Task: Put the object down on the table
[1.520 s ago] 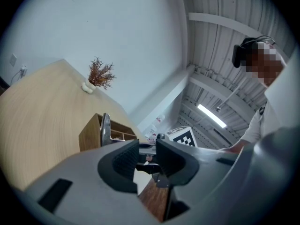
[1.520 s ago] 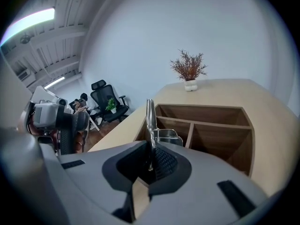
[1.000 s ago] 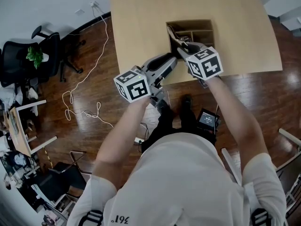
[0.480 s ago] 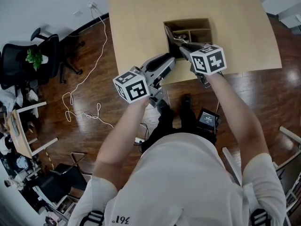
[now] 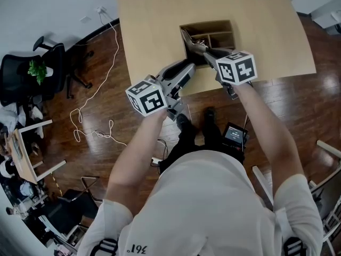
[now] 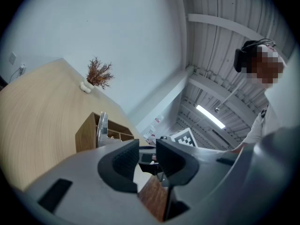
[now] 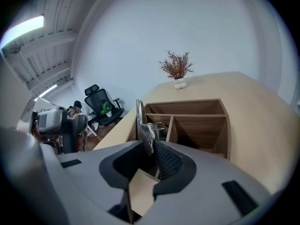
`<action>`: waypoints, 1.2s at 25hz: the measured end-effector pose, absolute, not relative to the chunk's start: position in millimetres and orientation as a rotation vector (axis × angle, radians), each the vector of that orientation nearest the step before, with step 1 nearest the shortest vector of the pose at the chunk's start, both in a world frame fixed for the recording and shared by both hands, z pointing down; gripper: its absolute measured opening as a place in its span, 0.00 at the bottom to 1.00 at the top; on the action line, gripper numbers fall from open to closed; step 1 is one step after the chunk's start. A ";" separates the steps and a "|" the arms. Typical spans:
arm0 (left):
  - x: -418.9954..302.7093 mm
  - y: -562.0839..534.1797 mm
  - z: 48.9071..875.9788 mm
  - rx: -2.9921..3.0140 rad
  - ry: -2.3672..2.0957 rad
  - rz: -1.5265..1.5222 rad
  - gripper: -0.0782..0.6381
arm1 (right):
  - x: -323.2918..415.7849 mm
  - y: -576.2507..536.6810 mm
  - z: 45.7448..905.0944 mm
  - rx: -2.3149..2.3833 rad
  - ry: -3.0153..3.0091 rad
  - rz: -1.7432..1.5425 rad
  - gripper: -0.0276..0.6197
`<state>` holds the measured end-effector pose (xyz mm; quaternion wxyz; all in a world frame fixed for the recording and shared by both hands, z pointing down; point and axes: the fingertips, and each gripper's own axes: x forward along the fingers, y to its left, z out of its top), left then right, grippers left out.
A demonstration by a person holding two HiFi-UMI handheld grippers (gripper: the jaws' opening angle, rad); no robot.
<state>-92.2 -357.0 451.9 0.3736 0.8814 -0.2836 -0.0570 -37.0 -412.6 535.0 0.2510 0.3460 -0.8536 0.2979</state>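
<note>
A silver metal utensil (image 7: 143, 121) stands upright between the jaws of my right gripper (image 7: 149, 146), which is shut on its lower end. In the head view the utensil (image 5: 191, 40) pokes out of the right gripper (image 5: 206, 53) over the near left corner of a wooden organiser box (image 5: 213, 28) on the light wooden table (image 5: 149, 25). My left gripper (image 5: 187, 69) hangs at the table's near edge, just left of the right one. Its jaws stand a narrow gap apart with nothing between them (image 6: 147, 156). The utensil (image 6: 101, 128) also shows past them.
The box (image 7: 197, 121) has open compartments with small items inside. A dried plant in a white vase (image 7: 177, 69) stands at the table's far end. On the wooden floor lie a white cable (image 5: 96, 89) and a black device (image 5: 234, 135). An office chair (image 5: 48, 63) stands to the left.
The right gripper with the utensil has edged slightly farther over the box's near left corner. The left gripper has barely moved.
</note>
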 end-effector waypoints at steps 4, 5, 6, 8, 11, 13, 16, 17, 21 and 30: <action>-92.0 -356.1 449.2 2.277 -0.721 -0.133 0.23 | -30.6 -412.2 531.4 0.965 -2.317 0.808 0.13; -92.3 -355.6 448.5 2.280 -0.720 -0.131 0.23 | -28.4 -412.0 530.3 0.974 -2.315 0.807 0.13; -92.5 -354.9 447.9 2.280 -0.719 -0.134 0.23 | -25.8 -411.5 529.2 0.986 -2.311 0.807 0.13; -93.0 -353.7 446.9 2.276 -0.716 -0.139 0.23 | -20.4 -411.4 526.6 1.013 -2.304 0.806 0.13; -94.3 -353.6 443.6 2.281 -0.718 -0.135 0.23 | -13.8 -412.5 520.0 1.046 -2.301 0.797 0.13; -95.0 -352.4 440.6 2.283 -0.718 -0.137 0.23 | -11.6 -410.7 514.9 1.052 -2.302 0.789 0.13; -95.8 -347.3 438.7 2.296 -0.715 -0.128 0.23 | -11.2 -403.4 511.5 1.048 -2.311 0.785 0.13; -95.7 -345.2 438.3 2.298 -0.713 -0.128 0.23 | -10.8 -400.4 511.2 1.047 -2.312 0.784 0.13; -95.4 -336.5 435.9 2.303 -0.714 -0.124 0.23 | -8.8 -388.8 508.2 1.044 -2.314 0.778 0.13; -98.8 -316.8 419.0 2.333 -0.709 -0.137 0.23 | -5.5 -364.0 488.9 1.050 -2.324 0.767 0.09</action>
